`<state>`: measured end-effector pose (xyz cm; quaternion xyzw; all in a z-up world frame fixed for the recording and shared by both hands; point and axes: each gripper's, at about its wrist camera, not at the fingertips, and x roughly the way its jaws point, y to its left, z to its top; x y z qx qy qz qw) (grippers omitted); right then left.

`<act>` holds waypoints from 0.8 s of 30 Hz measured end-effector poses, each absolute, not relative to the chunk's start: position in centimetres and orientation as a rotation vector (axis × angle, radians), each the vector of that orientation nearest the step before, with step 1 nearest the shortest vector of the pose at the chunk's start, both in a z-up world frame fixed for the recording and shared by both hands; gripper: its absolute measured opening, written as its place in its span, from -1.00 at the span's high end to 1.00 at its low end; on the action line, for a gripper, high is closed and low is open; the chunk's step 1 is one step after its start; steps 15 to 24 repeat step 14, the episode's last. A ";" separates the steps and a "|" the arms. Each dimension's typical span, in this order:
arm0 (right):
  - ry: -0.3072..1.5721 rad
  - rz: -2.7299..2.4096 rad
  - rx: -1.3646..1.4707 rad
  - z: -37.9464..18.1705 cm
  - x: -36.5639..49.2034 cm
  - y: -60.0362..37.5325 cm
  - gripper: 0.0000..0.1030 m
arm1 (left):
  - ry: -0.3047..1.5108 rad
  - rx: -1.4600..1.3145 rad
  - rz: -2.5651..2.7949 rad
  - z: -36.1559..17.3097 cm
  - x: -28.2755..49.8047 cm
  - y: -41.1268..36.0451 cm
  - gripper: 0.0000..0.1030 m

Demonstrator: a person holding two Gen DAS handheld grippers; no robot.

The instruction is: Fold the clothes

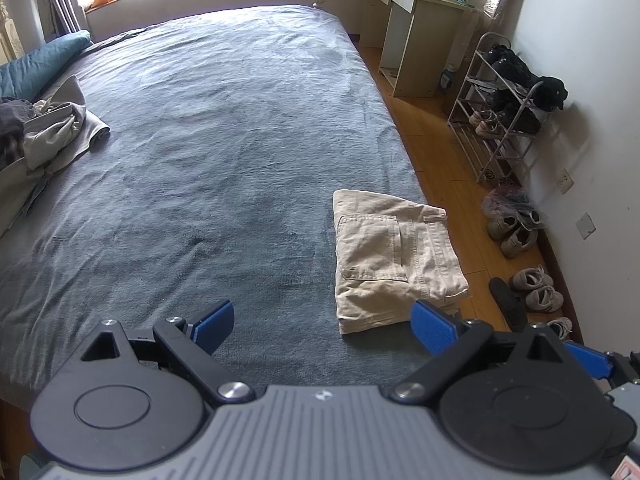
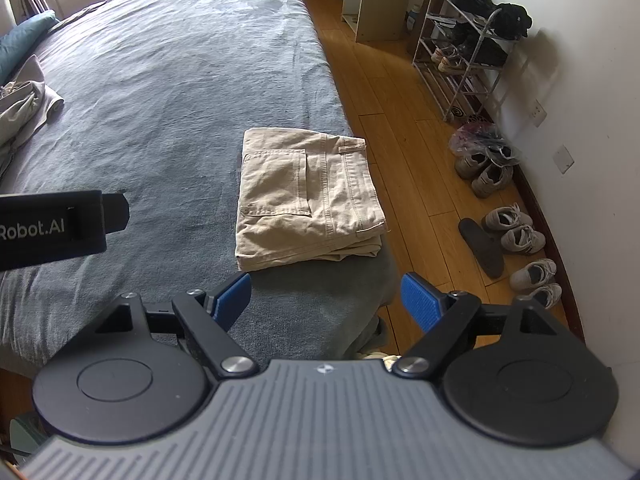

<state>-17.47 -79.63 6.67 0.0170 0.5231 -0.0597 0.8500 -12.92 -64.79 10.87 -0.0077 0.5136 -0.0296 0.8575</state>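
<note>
Pants folded at bed rt edge, L gripper & R gripper jaws spread, empty

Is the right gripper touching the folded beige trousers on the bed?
Apart. The right wrist view shows grey blanket between the right gripper and the trousers.

Wide bed covered by a wrinkled grey-blue blanket, neatly folded beige trousers at its right edge near the corner, loose heap of grey clothes far left, teal pillow beyond it
</note>
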 end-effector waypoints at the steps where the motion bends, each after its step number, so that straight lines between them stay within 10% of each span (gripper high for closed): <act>1: 1.102 -0.127 0.036 6.7 -17.5 -79.6 -0.60 | 1.079 -0.016 -0.062 10.9 -12.9 -64.8 -0.87; 24: 1.101 -0.128 0.037 6.7 -17.7 -79.5 -0.60 | 1.079 -0.019 -0.058 10.7 -13.0 -64.7 -0.87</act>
